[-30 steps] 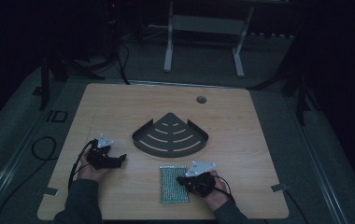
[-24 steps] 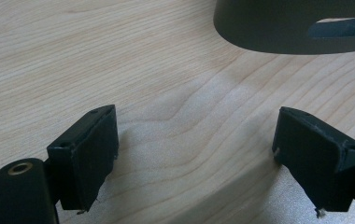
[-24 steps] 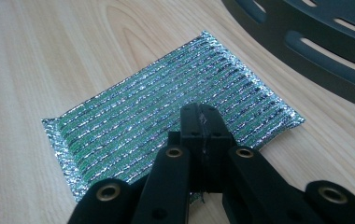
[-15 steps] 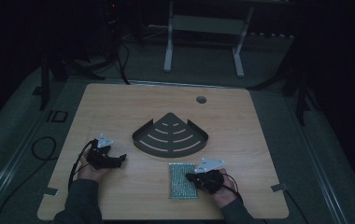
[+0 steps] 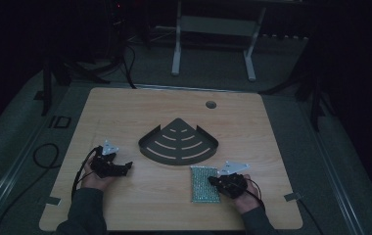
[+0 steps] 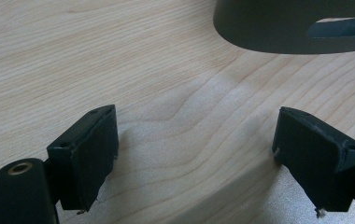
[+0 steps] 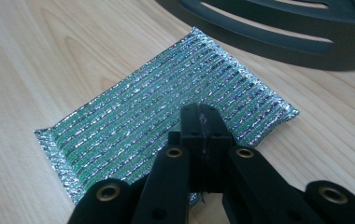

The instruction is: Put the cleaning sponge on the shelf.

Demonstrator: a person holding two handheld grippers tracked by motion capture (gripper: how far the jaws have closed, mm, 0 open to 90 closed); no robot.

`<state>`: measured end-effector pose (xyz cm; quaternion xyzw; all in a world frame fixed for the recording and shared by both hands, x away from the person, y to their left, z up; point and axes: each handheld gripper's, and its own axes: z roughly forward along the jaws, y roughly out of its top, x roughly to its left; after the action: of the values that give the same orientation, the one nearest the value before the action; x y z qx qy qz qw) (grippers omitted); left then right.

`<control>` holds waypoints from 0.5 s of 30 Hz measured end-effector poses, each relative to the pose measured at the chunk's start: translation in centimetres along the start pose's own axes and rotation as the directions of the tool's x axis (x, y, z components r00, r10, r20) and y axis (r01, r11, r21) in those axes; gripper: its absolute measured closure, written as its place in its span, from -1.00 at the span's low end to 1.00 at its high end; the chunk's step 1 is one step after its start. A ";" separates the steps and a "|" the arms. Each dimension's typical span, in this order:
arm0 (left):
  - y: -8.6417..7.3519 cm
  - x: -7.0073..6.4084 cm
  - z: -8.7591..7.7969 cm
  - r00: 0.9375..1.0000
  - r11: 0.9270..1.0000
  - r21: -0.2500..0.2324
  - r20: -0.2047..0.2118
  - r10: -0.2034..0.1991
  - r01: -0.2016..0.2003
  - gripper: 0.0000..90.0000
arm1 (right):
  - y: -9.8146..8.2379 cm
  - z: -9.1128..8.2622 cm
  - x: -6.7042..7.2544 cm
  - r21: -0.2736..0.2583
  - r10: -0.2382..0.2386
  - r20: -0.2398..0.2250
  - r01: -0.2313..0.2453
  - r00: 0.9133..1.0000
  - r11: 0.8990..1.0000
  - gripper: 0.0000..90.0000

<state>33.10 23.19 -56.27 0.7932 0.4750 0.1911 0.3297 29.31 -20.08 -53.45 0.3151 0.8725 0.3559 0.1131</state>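
A green and silver scouring pad [image 5: 202, 185] [image 7: 133, 116] lies flat on the wooden table [image 5: 140, 110], just in front of a dark quarter-round slotted rack [image 5: 178, 143] [image 7: 278, 44]. My right gripper [image 5: 214, 181] [image 7: 202, 111] is shut, its closed tips down on the pad's top; nothing shows between the jaws. My left gripper [image 5: 127, 166] [image 6: 196, 154] rests open at the front left, with bare wood between its jaws and the rack's rim [image 6: 287, 32] just ahead of it.
A round cable hole [image 5: 211, 104] sits in the table near its far edge. Cables trail off the table's left side to the floor. A white frame stand [image 5: 213, 29] is on the floor beyond the table. Tape marks the front corners.
My right gripper has slid to the right along the front of the table, and the scouring pad has moved right with it. The left gripper has stayed where it was.
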 end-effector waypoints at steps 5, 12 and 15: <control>0.0 0.0 0.0 1.000 1.000 0.001 0.000 0.001 -0.001 -0.67 | -0.4 -0.5 -1.0 0.000 0.029 0.023 -0.029 0.999 1.000 0.99; 0.0 0.0 0.0 1.000 1.000 -0.001 0.000 0.000 0.000 -0.67 | -0.9 -1.2 -2.2 0.001 0.058 0.067 -0.058 0.996 0.998 0.99; 0.0 0.0 0.0 1.000 1.000 -0.001 0.001 0.000 0.000 -0.67 | -1.2 -1.5 -2.8 -0.002 0.076 0.083 -0.076 0.994 0.997 0.99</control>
<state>33.11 23.19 -56.27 0.7932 0.4747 0.1910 0.3300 30.30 -23.38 -53.26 0.3625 0.8546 0.3462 0.1357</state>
